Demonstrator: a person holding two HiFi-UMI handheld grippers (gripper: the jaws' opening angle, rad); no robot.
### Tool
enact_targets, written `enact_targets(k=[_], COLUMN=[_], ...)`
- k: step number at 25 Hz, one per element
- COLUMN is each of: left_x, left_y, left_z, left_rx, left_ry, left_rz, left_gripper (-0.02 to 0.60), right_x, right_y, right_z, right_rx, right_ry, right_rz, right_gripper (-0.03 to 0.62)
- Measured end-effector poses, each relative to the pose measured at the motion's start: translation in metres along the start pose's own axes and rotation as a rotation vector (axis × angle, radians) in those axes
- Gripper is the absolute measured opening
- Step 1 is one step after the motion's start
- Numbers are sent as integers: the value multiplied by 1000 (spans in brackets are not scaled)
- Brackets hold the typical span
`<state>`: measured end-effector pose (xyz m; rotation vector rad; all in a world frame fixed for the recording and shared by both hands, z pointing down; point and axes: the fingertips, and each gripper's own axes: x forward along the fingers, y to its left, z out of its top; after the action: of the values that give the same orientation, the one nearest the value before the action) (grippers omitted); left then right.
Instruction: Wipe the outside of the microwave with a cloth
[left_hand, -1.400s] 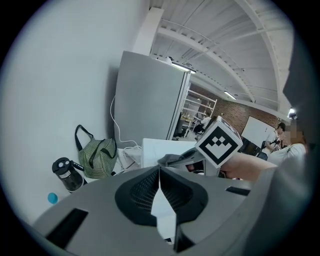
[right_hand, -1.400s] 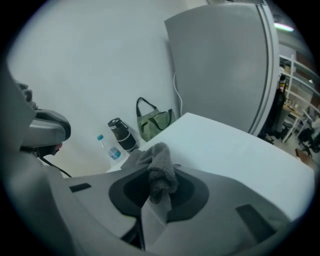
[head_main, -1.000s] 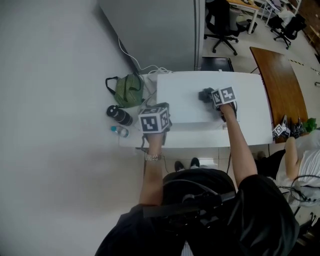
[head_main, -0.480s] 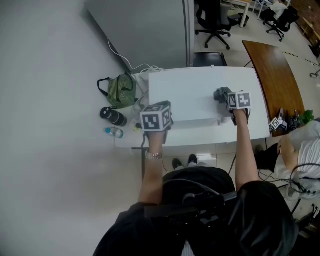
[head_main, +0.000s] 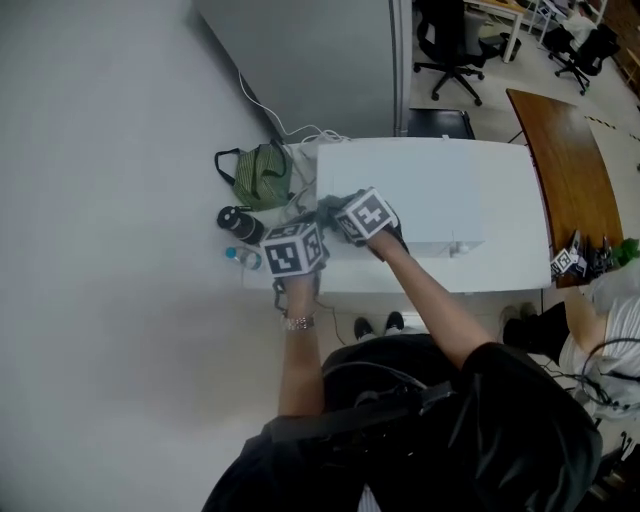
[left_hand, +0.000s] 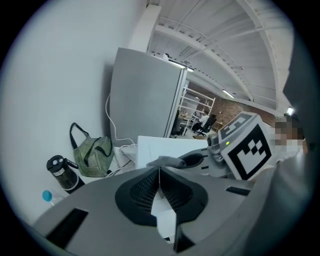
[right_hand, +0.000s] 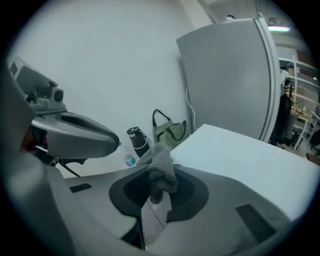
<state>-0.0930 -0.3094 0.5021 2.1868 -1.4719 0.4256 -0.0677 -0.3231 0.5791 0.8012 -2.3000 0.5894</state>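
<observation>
The white microwave (head_main: 430, 195) stands on a white table, seen from above. My right gripper (head_main: 350, 215) is at the microwave's front left corner, shut on a grey cloth (right_hand: 161, 174) that bunches up between its pads and lies against the top's left edge (right_hand: 200, 135). Just left of it, off the microwave's left side, my left gripper (head_main: 292, 250) is shut with nothing between its jaws (left_hand: 159, 179). In the left gripper view the cloth (left_hand: 167, 161) and the right gripper's marker cube (left_hand: 246, 146) sit close in front of the microwave (left_hand: 150, 147).
A green striped bag (head_main: 258, 178), a dark bottle (head_main: 240, 226) and a small water bottle (head_main: 243, 259) stand left of the microwave. White cables (head_main: 300, 135) run behind it. A grey cabinet (head_main: 320, 60) stands behind, a wooden table (head_main: 565, 170) to the right.
My right gripper has swept the cloth across the microwave's top from the right side to the front left corner. The left gripper has stayed almost where it was.
</observation>
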Motion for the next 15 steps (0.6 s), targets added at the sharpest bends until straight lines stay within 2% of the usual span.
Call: enact_targets(k=[3,7,11,15], left_x=[-12,-15,-4,17], left_y=[19,25,12,-18], left_z=[-5,-9,-7,-6], left_rx=[-18,-26,-21,4], left_ry=[-1,4,12,32], left_rz=[42,51,10,-63], left_gripper=[8,8,8,8], right_x=[19,9,-27,-94], right_y=[11,-13,-48,-107], right_z=[-8,-36,-74,-122], right_rx=[-57,-30,32,131], right_ry=[68,139,159,145], right_rz=[-16,-65,-108,-252], right_gripper=[61,61,61,63])
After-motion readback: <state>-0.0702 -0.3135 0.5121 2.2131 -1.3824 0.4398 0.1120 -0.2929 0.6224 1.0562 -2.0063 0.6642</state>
